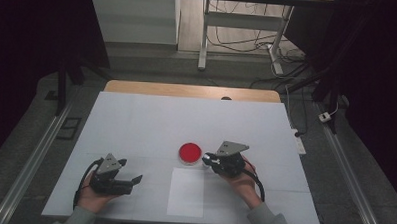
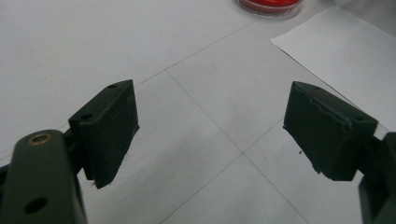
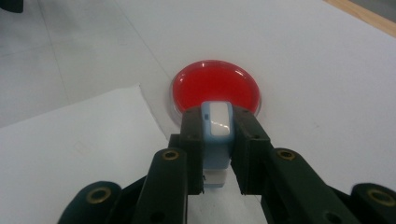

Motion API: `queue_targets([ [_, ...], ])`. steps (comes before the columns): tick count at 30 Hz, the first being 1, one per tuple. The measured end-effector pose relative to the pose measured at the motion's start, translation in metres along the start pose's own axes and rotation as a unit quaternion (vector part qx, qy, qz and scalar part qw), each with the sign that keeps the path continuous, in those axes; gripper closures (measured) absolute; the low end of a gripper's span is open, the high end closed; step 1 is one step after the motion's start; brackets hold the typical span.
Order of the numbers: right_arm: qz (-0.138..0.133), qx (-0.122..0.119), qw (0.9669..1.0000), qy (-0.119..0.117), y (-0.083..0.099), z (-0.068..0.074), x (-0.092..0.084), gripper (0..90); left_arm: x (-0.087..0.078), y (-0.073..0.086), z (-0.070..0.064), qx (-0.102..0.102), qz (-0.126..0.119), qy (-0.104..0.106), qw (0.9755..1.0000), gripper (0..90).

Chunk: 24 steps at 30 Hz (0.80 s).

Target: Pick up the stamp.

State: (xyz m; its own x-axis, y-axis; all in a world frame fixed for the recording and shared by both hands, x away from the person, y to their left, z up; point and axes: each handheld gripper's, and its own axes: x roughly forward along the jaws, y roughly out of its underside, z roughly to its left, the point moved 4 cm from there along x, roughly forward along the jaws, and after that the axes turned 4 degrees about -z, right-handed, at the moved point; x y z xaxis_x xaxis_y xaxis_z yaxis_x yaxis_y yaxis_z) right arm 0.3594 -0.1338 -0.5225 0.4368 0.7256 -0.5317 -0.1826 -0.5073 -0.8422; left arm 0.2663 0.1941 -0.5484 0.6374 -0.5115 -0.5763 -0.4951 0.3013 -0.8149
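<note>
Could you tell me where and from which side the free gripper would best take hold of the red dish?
Grip the red dish by its thin clear rim, jaws straddling opposite edges from above: it is a flat, shallow round lying on the table, so there is probably little side wall to pinch. The left gripper stands open and empty; the right gripper is shut on a small blue-and-white object beside the dish.

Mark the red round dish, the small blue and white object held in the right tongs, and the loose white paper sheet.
Red round dish (image 3: 215,88), right gripper view, middle of its red surface.
Blue and white object (image 3: 218,122), right gripper view, its white top face.
White paper sheet (image 1: 186,192), high view, its centre.
</note>
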Motion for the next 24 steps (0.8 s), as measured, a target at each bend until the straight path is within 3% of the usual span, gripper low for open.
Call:
queue_targets([
  [16,-0.019,0.027,0.9993,0.018,-0.004,-0.002,-0.008,74.9,0.000,0.000,0.000,0.000,0.000,0.000,1.0000,17.9],
  [24,-0.037,0.036,0.9986,0.013,-0.010,0.001,-0.014,74.9,-0.001,0.000,0.000,-0.001,-0.002,0.000,1.0000,18.0],
])
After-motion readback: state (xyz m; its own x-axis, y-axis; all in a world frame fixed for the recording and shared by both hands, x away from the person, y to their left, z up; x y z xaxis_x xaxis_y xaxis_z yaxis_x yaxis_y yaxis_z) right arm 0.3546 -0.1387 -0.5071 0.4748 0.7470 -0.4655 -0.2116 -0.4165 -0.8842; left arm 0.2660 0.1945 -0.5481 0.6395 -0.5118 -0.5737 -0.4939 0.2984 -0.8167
